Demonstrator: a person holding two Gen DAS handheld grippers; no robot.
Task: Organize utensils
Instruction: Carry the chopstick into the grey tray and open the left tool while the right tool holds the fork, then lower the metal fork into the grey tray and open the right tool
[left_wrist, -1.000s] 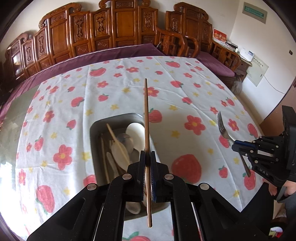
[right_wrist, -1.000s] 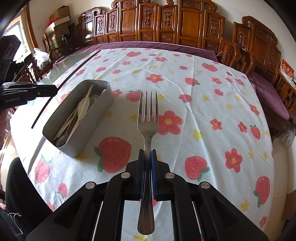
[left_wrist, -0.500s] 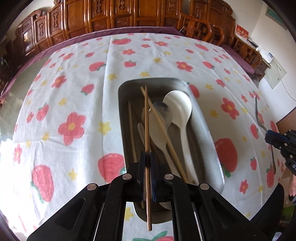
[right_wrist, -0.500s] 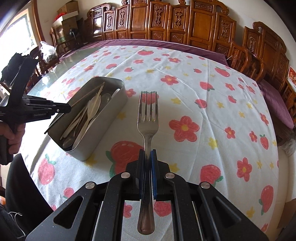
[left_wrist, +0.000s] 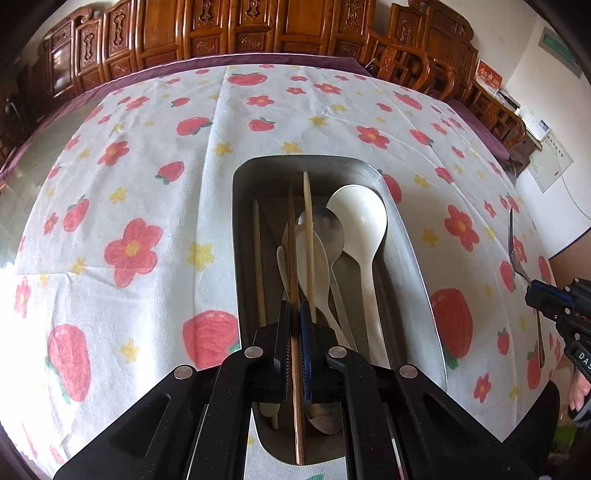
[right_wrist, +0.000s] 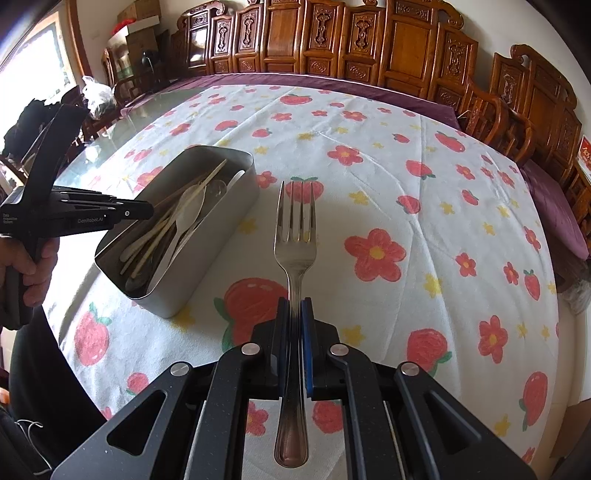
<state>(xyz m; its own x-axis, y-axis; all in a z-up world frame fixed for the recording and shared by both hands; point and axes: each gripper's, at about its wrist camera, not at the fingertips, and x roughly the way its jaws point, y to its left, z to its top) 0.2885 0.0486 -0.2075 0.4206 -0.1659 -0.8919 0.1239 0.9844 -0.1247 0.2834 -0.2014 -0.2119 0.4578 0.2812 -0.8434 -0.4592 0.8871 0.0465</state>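
My left gripper (left_wrist: 294, 314) is shut on a wooden chopstick (left_wrist: 291, 236) and holds it low over the grey metal utensil tray (left_wrist: 406, 236), lengthwise. The tray holds a white spoon (left_wrist: 360, 221), a metal spoon (left_wrist: 327, 229) and other chopsticks (left_wrist: 257, 254). My right gripper (right_wrist: 295, 310) is shut on a metal fork (right_wrist: 295, 229), tines forward, above the tablecloth to the right of the tray (right_wrist: 221, 229). The left gripper (right_wrist: 140, 210) shows over the tray's near end in the right wrist view. The right gripper (left_wrist: 535, 291) with the fork (left_wrist: 513, 251) shows at the right edge of the left wrist view.
The round table carries a white cloth (right_wrist: 406, 206) printed with flowers and strawberries. Carved wooden chairs (right_wrist: 517, 110) ring the far side. The table edge lies close to me (left_wrist: 37, 424).
My left gripper has tilted down and lowered the chopstick into the tray, among the other utensils. The right gripper keeps the fork almost still, slightly closer to the tray.
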